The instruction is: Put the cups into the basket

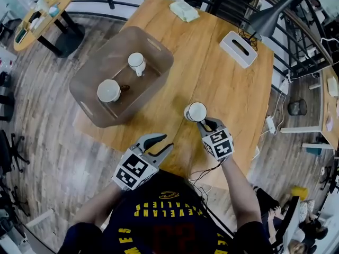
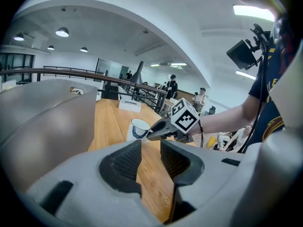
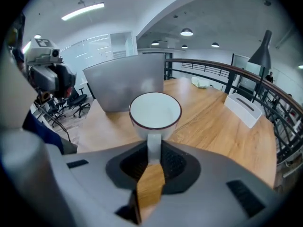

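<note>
— Closest to the person's chest, on the left side, what are the left tongs [image 1: 165, 142] doing?

— Not much. They hang over the near edge of the wooden surface [image 1: 212, 73] with the jaws parted. In the left gripper view only bare wood shows through the gap, so they grasp nothing.

— And the right tongs [image 1: 204, 123]?

— Clenched on the handle of a white cup [image 1: 196, 111] with a dark rim. The right gripper view shows the handle pinched between the pads, the cup upright just past them, its mouth open and nothing inside.

— Is that cup resting on the wood?

— I cannot tell; its base is hidden in every view. It sits over the near middle of the surface, well apart from the basket.

— Where is the basket [image 1: 153, 52]?

— Further off and to the left, near the surface's left edge. It is a translucent grey-brown tub with rounded corners. Two more white cups stand inside it: the nearer cup [image 1: 108, 90] toward the tub's near end, the farther cup [image 1: 136, 61] deeper in, the two apart from each other.

— Anything beyond that?

— A white tissue box [image 1: 238, 48] lies toward the far right edge, a pale packet [image 1: 184, 10] at the far end, and a grey lamp shade [image 1: 270, 17] hangs over the far right corner.
</note>
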Available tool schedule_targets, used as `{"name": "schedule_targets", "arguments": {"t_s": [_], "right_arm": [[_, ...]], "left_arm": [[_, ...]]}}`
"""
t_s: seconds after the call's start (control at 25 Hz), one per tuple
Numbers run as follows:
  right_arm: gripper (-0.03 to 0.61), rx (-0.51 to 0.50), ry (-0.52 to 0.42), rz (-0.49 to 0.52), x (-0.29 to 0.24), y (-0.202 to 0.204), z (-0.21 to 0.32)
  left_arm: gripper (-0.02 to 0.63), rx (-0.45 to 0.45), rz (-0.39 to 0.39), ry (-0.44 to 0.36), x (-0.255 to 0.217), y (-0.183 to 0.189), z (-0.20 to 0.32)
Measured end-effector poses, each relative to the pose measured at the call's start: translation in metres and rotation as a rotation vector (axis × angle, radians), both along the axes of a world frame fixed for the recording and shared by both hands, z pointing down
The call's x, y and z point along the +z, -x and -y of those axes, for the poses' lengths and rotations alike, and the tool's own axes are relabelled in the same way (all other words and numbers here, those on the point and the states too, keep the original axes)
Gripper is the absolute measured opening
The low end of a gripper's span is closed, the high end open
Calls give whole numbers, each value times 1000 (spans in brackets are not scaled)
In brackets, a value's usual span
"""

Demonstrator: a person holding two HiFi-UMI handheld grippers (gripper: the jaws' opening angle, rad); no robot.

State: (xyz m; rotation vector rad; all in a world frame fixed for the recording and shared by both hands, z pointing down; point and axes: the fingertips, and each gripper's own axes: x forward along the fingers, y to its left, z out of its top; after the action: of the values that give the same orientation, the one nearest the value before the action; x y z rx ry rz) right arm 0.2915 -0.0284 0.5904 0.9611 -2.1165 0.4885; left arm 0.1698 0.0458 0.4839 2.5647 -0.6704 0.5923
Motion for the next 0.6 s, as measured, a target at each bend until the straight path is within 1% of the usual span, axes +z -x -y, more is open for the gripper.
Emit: {"name": "schedule_targets", "arguments": {"t_s": [0.16, 0.28, 0.44, 0.6], "right_arm": [[61, -60, -17, -10, -21, 1, -10], [61, -105, -20, -12, -41, 2, -17], [61, -155, -21, 43, -73, 15, -27], [61, -233, -61, 78, -109, 36, -30]], "left_arm": [[138, -8, 14, -26, -7, -2, 5], [147, -18, 14, -49, -17, -4, 8], [149, -49, -3, -101, -37, 2, 15], [149, -84, -23, -144, -65, 13, 23]]}}
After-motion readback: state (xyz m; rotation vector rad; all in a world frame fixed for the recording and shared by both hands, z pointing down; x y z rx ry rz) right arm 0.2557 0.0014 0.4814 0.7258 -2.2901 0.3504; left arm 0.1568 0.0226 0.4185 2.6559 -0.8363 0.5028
